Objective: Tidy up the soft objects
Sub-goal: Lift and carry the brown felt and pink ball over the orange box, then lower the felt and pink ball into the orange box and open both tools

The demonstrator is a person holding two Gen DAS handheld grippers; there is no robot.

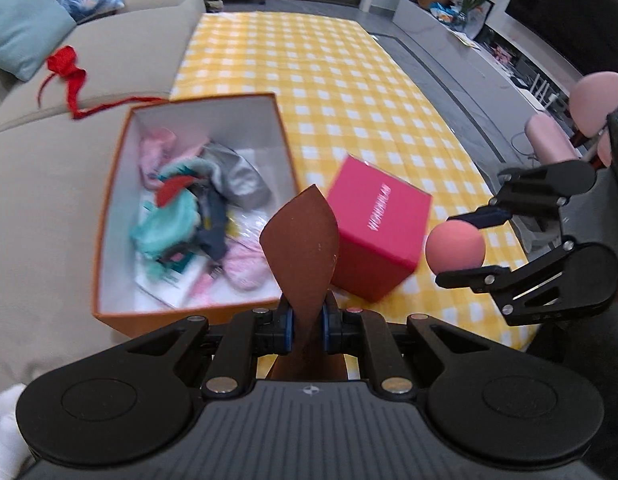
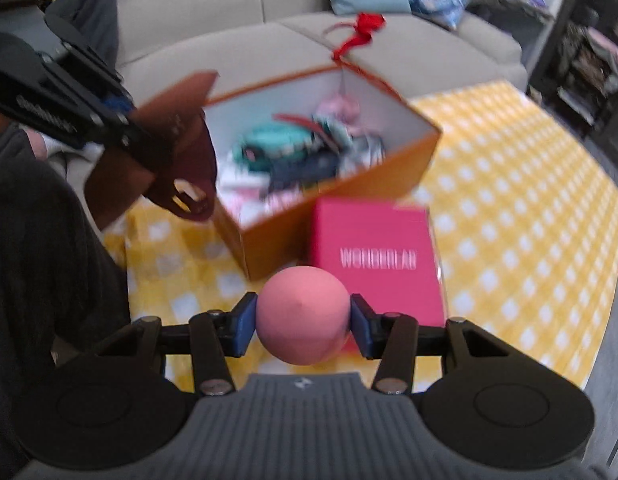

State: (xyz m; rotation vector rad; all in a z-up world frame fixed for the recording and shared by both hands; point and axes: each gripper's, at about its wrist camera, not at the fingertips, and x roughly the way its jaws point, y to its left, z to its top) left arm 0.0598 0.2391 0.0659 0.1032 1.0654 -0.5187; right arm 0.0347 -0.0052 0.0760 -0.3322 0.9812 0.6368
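Note:
My left gripper (image 1: pixel 308 326) is shut on a brown leather-like pouch (image 1: pixel 301 248) that stands up between its pads, just in front of the open orange box (image 1: pixel 109 216). The box holds several soft clothes and toys (image 1: pixel 189 216). My right gripper (image 2: pixel 303 318) is shut on a pink soft ball (image 2: pixel 303 314), held above the yellow checked tablecloth (image 2: pixel 529 220) in front of a pink cube box (image 2: pixel 377 256). In the left wrist view the right gripper (image 1: pixel 465 244) with the ball (image 1: pixel 455 246) is at the right, beside the pink box (image 1: pixel 375 232). In the right wrist view the left gripper (image 2: pixel 149 140) holds the pouch (image 2: pixel 181 148) left of the orange box (image 2: pixel 349 184).
A beige sofa (image 1: pixel 69 92) with a pale blue cushion (image 1: pixel 21 24) runs along the table's left side. A red ribbon (image 1: pixel 67 72) lies on the sofa by the orange box. Pink chairs (image 1: pixel 581 116) stand to the right. A person's dark-clothed legs (image 2: pixel 49 260) are at the left.

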